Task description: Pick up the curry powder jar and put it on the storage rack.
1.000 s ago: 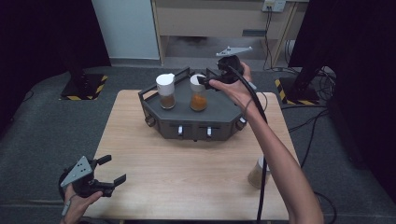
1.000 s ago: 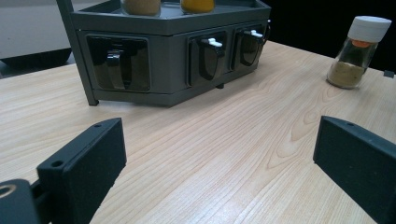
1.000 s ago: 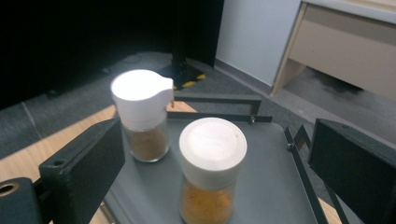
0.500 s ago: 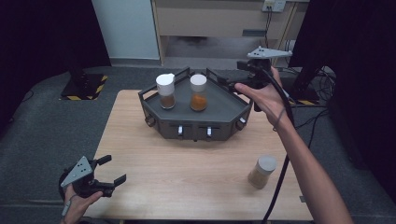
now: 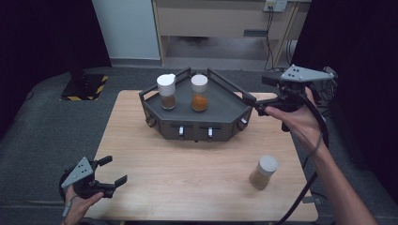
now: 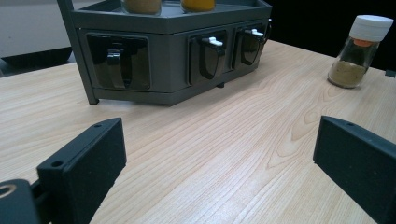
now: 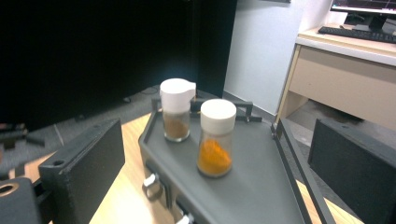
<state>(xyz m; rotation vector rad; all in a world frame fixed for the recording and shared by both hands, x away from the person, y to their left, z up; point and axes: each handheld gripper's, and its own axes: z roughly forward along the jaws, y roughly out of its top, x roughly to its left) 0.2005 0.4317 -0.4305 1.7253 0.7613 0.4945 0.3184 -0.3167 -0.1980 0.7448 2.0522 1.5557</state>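
Two spice jars up on the rack, a third out on the table, and both grippers empty.

The right gripper (image 5: 259, 107) hangs in the air just off the right end of the grey rack (image 5: 220, 112), jaws spread wide with nothing between them. Its own view looks across the tray at the orange spice jar (image 7: 215, 137), which stands upright, with the brown jar (image 7: 176, 109) and its white flip-top cap just beside and behind it. Can't tell if those two touch. The third jar (image 5: 263, 172), filled with tan powder, stands alone on the wooden table (image 5: 187, 178), near its front right corner and well apart from the rack. The left gripper (image 5: 109, 171) sits low at the table's front left corner, jaws also wide open, pointed across the wood at the rack's front drawers (image 6: 205, 56).
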